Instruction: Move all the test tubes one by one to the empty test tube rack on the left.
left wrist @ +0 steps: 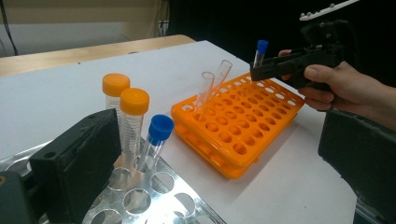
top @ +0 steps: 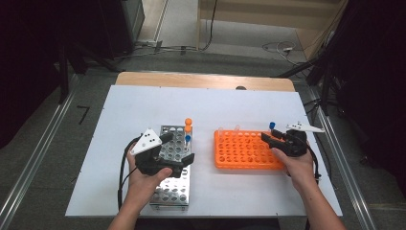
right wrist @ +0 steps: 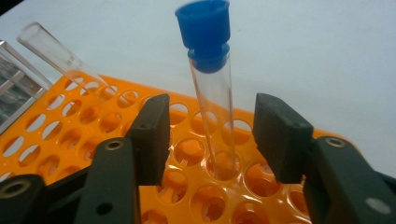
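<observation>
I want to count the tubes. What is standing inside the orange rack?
The orange rack holds three tubes: two clear open tubes leaning at its far end, and a blue-capped tube standing in a hole. The holes hide their bottoms.

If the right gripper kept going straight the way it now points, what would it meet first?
Probably the blue-capped tube standing in the orange rack: it already sits between the right gripper's jaws, apparently untouched by either pad. Depth is hard to judge.

Glossy orange plastic rack [right wrist: 84, 126], clear smooth tube [right wrist: 212, 107], shiny metal rack [left wrist: 140, 196], matt white tabletop [top: 143, 103]
</observation>
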Demonstrator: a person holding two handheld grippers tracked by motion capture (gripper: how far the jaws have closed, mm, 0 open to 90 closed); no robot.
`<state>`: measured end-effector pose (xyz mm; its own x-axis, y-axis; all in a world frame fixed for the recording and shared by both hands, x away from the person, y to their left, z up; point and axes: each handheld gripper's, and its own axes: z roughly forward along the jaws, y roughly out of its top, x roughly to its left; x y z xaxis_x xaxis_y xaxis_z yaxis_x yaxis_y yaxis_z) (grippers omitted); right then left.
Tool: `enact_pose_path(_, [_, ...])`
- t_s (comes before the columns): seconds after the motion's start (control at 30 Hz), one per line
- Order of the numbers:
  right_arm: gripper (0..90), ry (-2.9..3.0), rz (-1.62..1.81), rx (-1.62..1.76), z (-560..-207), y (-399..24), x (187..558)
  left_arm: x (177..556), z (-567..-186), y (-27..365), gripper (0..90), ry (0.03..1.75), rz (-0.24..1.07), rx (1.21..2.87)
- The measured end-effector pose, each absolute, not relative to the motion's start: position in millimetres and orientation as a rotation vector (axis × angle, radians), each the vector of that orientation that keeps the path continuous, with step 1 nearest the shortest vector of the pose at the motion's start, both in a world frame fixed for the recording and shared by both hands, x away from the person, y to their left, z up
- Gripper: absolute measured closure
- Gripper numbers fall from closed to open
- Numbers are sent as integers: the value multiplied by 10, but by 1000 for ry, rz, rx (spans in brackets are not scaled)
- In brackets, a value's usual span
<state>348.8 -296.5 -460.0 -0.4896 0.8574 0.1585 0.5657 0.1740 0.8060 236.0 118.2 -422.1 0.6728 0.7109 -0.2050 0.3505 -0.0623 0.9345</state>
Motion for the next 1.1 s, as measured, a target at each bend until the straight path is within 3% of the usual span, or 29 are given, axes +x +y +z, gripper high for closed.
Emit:
enact_pose_path(0.5, [736, 2078, 1117, 1374, -4687, -2877, 3454, 2355, -4228, 1167, 0, 874, 369, 1675])
enact_pose_path(1.1, [745, 1959, 1244, 1301, -4571, -2961, 3338, 2352, -4222, 1177, 0, 878, 375, 1665])
